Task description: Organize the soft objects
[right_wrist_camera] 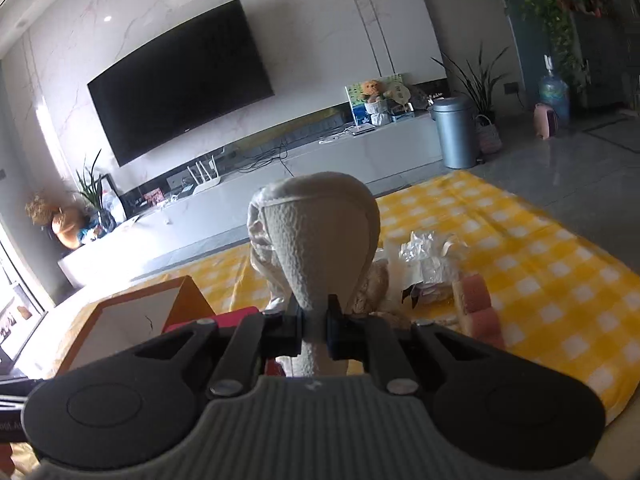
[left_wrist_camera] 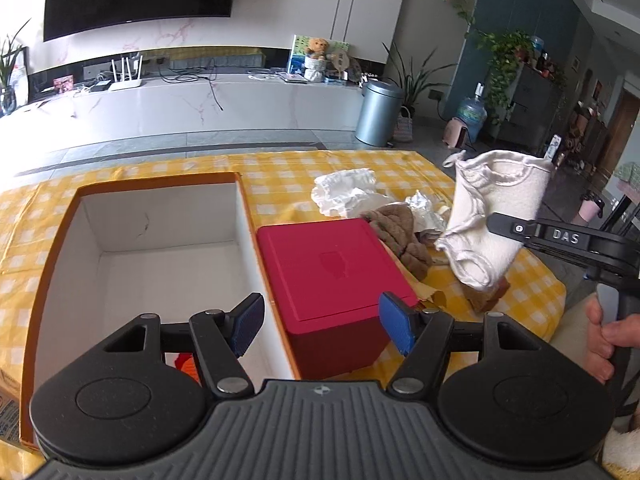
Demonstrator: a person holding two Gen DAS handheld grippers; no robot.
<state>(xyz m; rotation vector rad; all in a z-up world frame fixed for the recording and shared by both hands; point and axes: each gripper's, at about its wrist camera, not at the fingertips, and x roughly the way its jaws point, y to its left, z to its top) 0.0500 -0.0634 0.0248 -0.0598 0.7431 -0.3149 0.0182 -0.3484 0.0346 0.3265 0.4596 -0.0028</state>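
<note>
My right gripper [right_wrist_camera: 315, 322] is shut on a cream white cloth [right_wrist_camera: 320, 232] and holds it up above the table; the same cloth [left_wrist_camera: 492, 216] hangs from it at the right of the left wrist view. My left gripper [left_wrist_camera: 322, 326] is open and empty, low over the gap between an open white box with an orange rim [left_wrist_camera: 152, 216] and a closed red box [left_wrist_camera: 336, 268]. A brown cloth [left_wrist_camera: 400, 232], a white crumpled cloth [left_wrist_camera: 348, 192] and a silvery wrapper [left_wrist_camera: 424, 208] lie behind the red box.
A yellow checked tablecloth [right_wrist_camera: 540, 272] covers the table. A pink and beige sponge block [right_wrist_camera: 478, 308] lies to the right of the cloth pile. Something orange-red [left_wrist_camera: 186, 364] lies in the white box's near corner. Beyond the table are the floor, a TV unit and a metal bin [left_wrist_camera: 378, 112].
</note>
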